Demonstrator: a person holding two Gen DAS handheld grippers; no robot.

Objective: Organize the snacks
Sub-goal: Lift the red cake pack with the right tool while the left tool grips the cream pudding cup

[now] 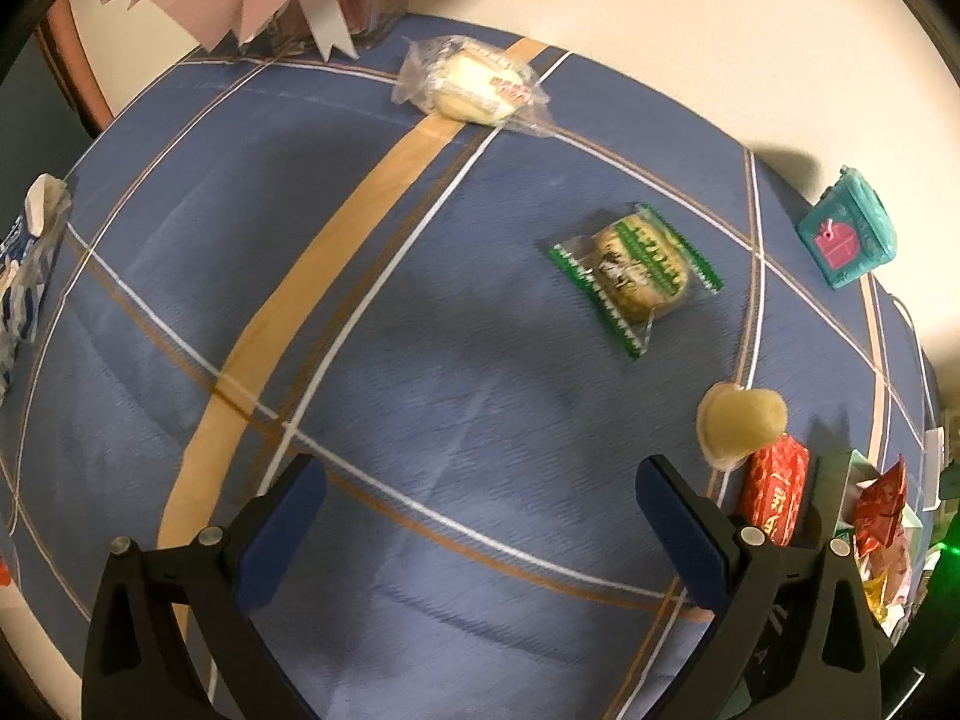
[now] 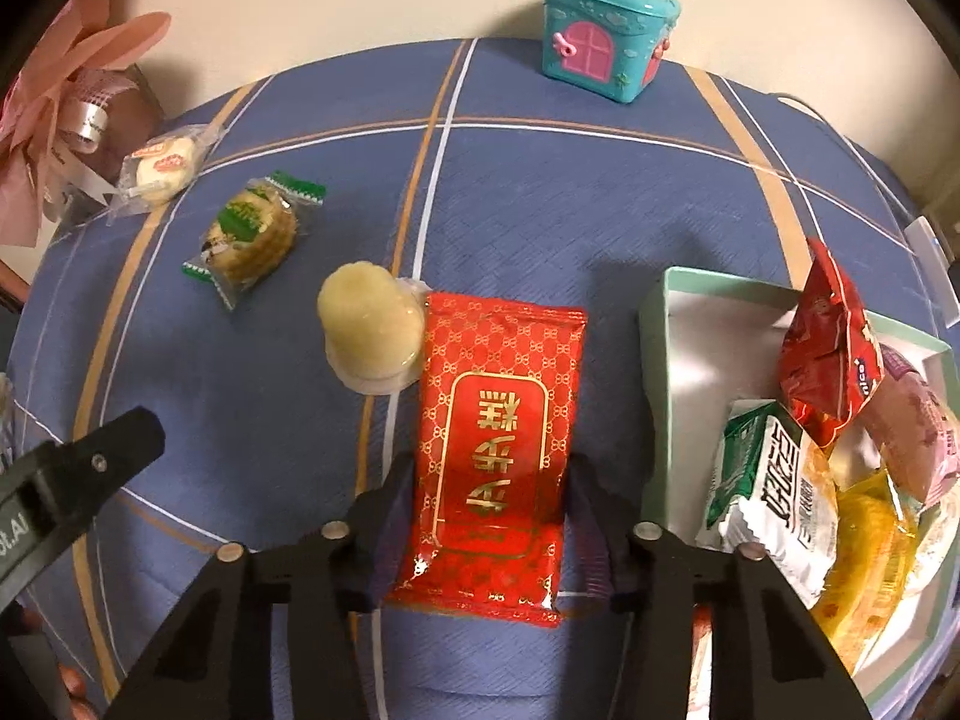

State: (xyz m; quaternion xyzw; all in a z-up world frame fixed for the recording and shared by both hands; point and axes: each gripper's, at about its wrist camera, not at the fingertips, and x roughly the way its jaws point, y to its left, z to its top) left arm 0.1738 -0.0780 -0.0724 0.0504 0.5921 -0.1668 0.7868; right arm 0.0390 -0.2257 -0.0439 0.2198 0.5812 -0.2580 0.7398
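our right gripper point(image 2: 489, 516) clenched the red snack packet point(image 2: 495, 438), its long axis pointing away; the box point(image 2: 657, 324) lay just right.

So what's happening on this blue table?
A person is sorting snacks into a pale green open box already holding several packets. The right gripper is closed on a red gold-patterned packet lying on the blue plaid cloth. The left gripper hangs open, empty. A green-wrapped cookie and a pale jelly cup remain out.
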